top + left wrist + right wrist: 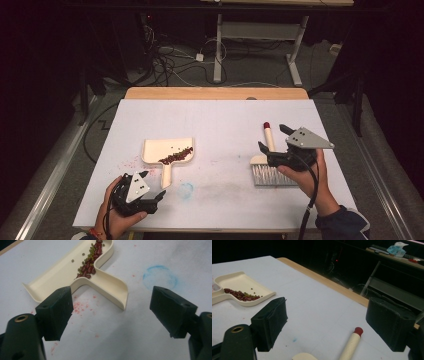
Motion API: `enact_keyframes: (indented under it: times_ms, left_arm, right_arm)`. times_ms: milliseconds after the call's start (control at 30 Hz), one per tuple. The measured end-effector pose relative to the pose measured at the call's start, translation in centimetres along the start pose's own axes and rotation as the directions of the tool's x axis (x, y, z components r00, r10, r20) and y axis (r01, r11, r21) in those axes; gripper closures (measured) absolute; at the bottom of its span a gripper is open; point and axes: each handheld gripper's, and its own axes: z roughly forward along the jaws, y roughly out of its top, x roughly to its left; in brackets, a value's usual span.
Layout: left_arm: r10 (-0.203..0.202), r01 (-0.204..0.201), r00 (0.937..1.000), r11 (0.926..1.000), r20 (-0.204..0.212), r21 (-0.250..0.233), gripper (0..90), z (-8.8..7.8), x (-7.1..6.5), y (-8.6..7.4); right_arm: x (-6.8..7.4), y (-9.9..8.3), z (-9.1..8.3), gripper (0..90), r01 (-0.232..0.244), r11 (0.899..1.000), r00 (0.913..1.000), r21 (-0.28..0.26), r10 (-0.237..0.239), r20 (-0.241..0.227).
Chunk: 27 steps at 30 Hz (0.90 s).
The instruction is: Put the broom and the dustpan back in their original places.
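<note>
From the high view, we see a cream dustpan (167,152) lying on the white table (220,115), a line of red and green beans (176,156) heaped along its rear wall by the handle. Our left gripper (152,186) rests just beside the handle's end, jaws spread and holding nothing. At the other side, our right gripper (272,137) hovers above a hand brush (269,160) with grey bristles and a red-tipped handle, its jaws also apart.

In the left gripper view, the dustpan's (75,272) handle runs toward the gap between the wide-open jaws of the left gripper (110,306), and the beans (89,262) crowd where handle meets pan. Red smudges and a blue ring stain the table (155,255).

In the right gripper view, the brush handle (351,343) lies below and between the parted jaws of the right gripper (325,322), with the dustpan (239,286) well apart at left.

We judge the pickup is next: close squarely on each handle, and lift the pan level, lip slightly high, so no beans roll off.
</note>
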Motion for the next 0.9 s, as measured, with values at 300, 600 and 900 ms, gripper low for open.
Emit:
enact_keyframes:
  times_ms: [300, 600, 900]
  left_arm:
    - [0.002, -0.002, 1.0, 1.0, 0.002, 0.004, 19.0, 0.0, 0.0, 0.0]
    - [0.006, -0.006, 1.0, 1.0, 0.002, 0.005, 19.0, 0.0, 0.0, 0.0]
    - [0.015, -0.015, 0.9999, 0.9999, 0.007, 0.001, 18.9, -0.2, -0.1, 0.0]
  right_arm:
    - [0.1, -0.6, -1.3, 17.6, 0.024, 1.0, 0.9997, 0.004, -0.024, -0.007]
    - [0.2, -1.4, -2.2, 17.9, 0.049, 0.999, 0.9988, 0.004, -0.049, -0.007]
    - [0.6, -2.8, -2.7, 17.5, 0.055, 0.998, 0.9984, 0.008, -0.055, -0.016]
